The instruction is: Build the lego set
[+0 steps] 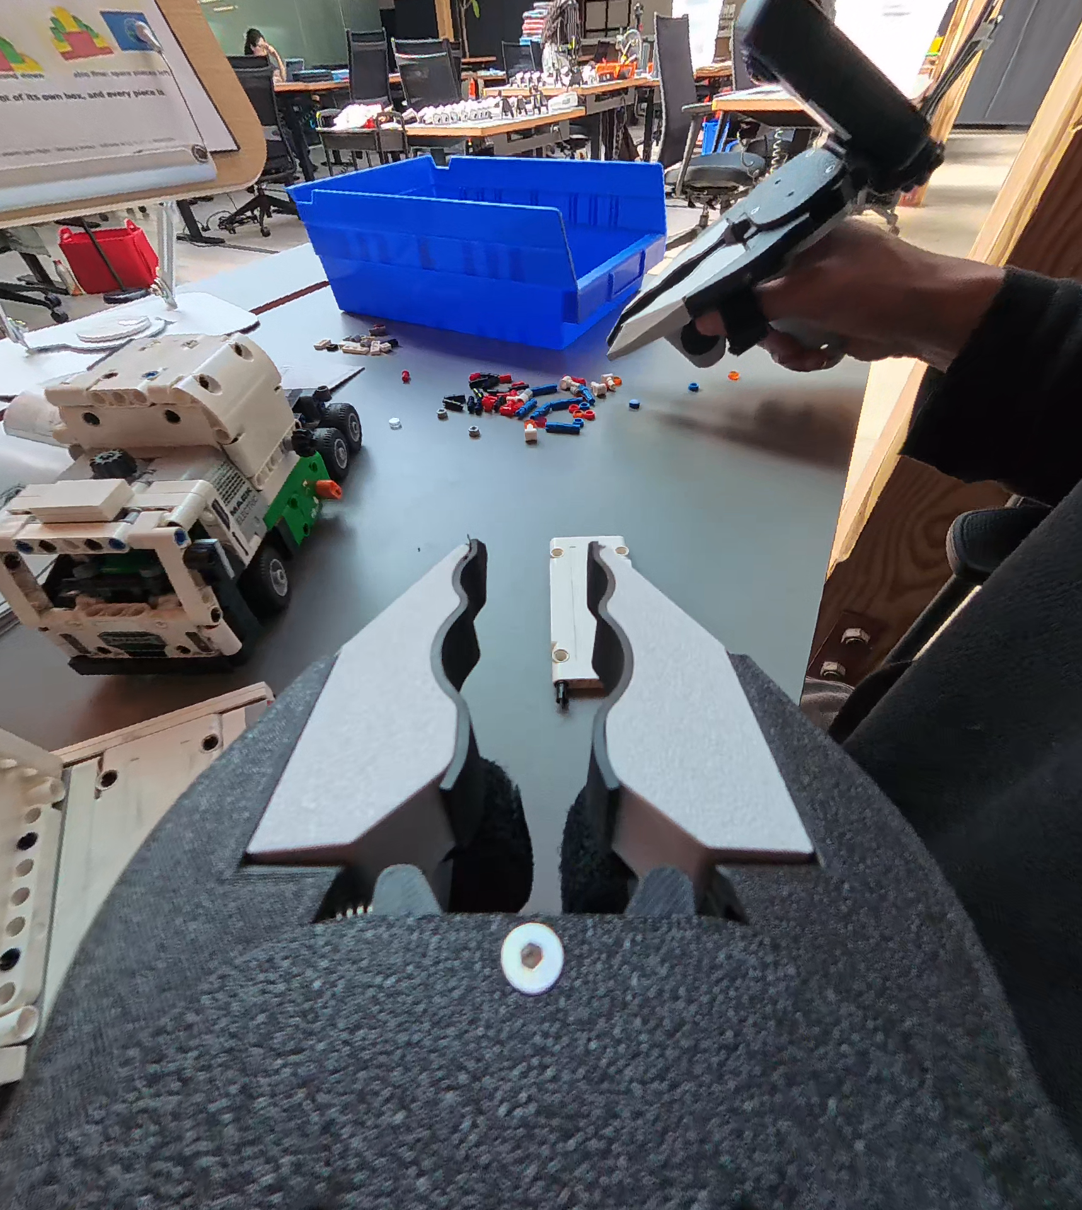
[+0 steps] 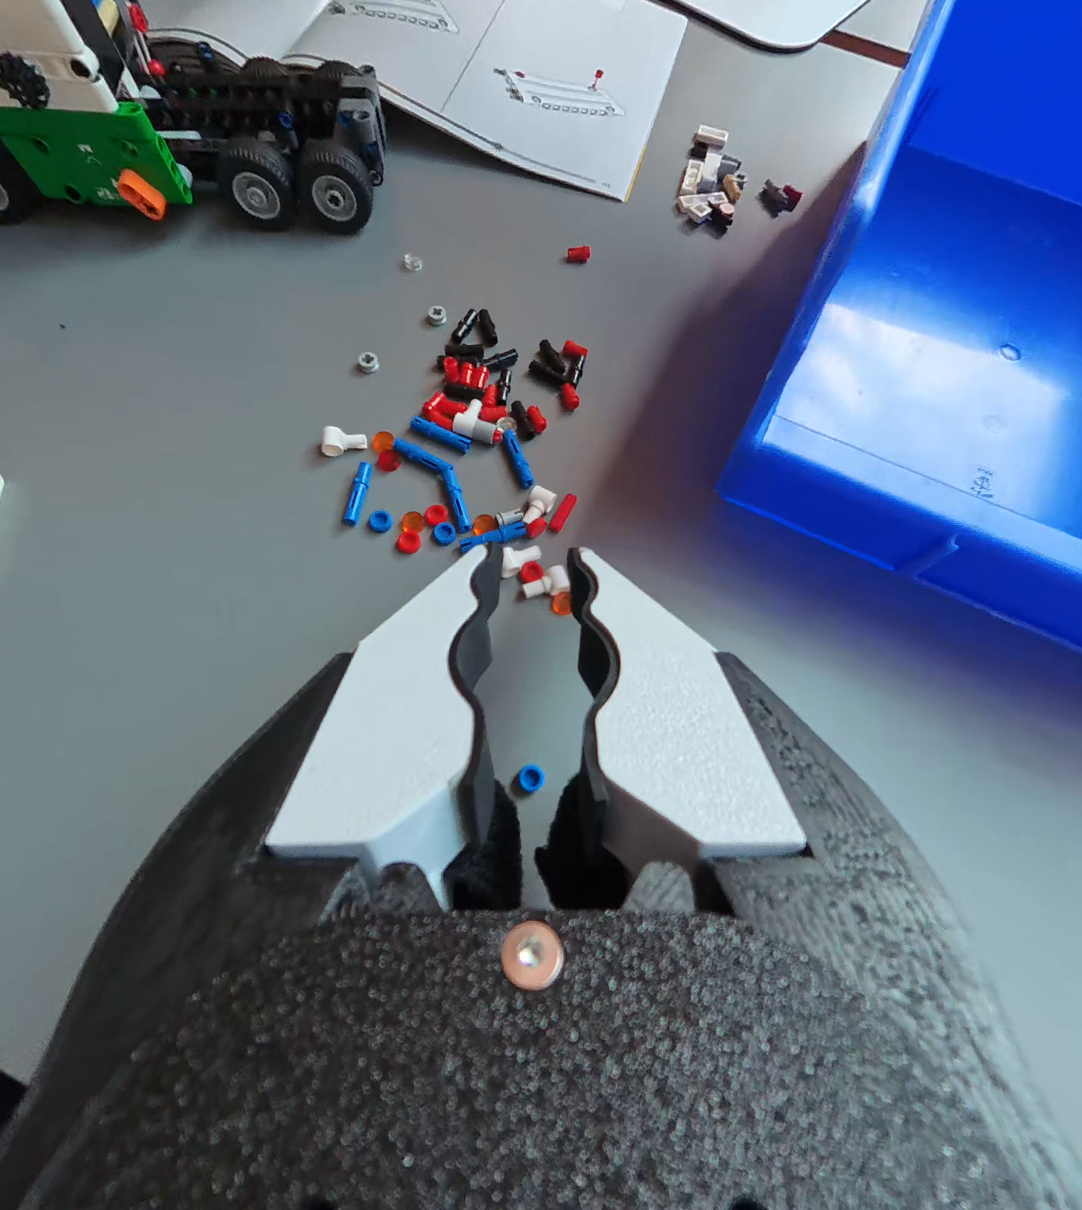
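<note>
While the left gripper [image 1: 535,556] hangs spread beside a white panel [image 1: 569,612], the right gripper [image 2: 535,563] hangs spread over small toy pins [image 2: 459,432].

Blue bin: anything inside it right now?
The blue bin shows a bare floor with glare in the right wrist view; its far end runs out of frame, and the left wrist view's front wall hides the inside.

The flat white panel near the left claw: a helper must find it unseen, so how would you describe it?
Start at the toy truck on the grey table and look right, to bare tabletop. The white panel lies there alone, partly under the left claw. It is long and flat with round corner holes, unlike the small coloured pins farther off.
</note>
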### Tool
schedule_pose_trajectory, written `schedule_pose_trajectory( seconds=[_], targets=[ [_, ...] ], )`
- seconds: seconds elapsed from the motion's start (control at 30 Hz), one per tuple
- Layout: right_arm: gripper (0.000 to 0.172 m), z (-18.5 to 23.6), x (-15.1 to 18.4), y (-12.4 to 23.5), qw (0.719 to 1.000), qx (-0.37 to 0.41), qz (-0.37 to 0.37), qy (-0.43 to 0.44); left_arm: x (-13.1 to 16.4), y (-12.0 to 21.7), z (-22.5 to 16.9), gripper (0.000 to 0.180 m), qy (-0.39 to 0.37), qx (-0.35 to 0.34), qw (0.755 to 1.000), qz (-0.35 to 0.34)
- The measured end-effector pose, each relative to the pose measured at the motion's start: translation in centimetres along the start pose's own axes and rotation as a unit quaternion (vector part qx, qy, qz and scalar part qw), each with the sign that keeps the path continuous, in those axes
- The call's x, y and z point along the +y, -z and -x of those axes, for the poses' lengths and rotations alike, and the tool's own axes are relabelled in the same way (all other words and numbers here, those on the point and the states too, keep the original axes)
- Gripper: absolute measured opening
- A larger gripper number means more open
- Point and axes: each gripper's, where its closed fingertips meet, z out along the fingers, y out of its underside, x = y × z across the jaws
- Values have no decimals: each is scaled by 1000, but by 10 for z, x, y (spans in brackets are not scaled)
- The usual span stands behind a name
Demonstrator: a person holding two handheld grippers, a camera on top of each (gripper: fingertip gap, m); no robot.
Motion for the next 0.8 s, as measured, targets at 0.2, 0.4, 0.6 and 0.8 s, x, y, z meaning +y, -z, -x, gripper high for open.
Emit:
schedule_pose_trajectory(
  seconds=[0.2,0.4,0.6,0.8],
  targets=[
    [19,17,-28,-26,999,-54,-1,7,0,0,0,29,6,4,1000,1],
    [19,40,-40,-61,995,-79,39,41,-1,1,1,28,-8,-9,1000,-5],
    [14,37,-44,-81,994,-65,58,67,-2,1,0,28,-3,-3,1000,-7],
    [4,35,-43,-85,993,-56,66,75,-4,4,4,28,23,6,1000,-18]
  ],
)
